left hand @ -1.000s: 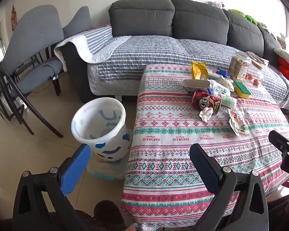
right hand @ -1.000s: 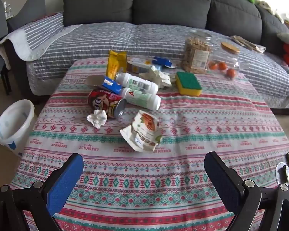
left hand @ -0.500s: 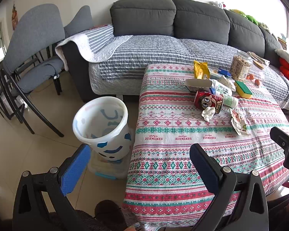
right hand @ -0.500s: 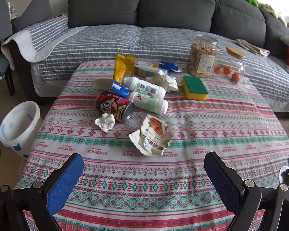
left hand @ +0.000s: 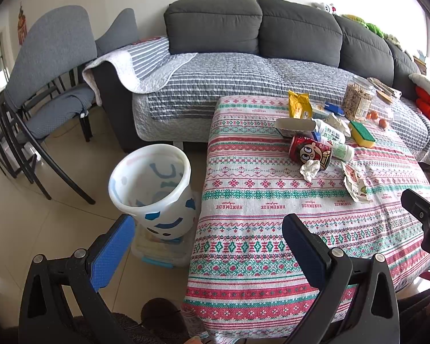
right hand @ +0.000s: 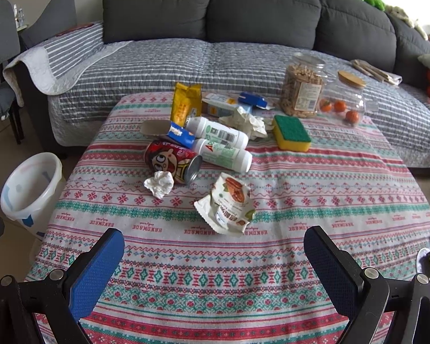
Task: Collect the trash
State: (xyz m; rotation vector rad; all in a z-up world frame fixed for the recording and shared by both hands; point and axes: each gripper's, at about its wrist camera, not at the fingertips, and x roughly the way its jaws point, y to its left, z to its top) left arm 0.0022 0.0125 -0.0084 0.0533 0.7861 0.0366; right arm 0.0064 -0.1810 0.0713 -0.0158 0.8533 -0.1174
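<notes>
Grey sofa [right hand: 243,57] stands behind the surface [right hand: 301,200], which has a patterned cloth. On the floor by the left edge is a white bin [left hand: 154,189], w/ left gripper [left hand: 206,246] near it, jaws released, holding nothing. Trash lies approx. mid-surface: red can [right hand: 172,162] on its side, crumpled tissue [right hand: 159,183] touching it, snack wrapper [right hand: 229,205] to the right. Right gripper [right hand: 215,255] hangs over the near edge, jaws also released.
</notes>
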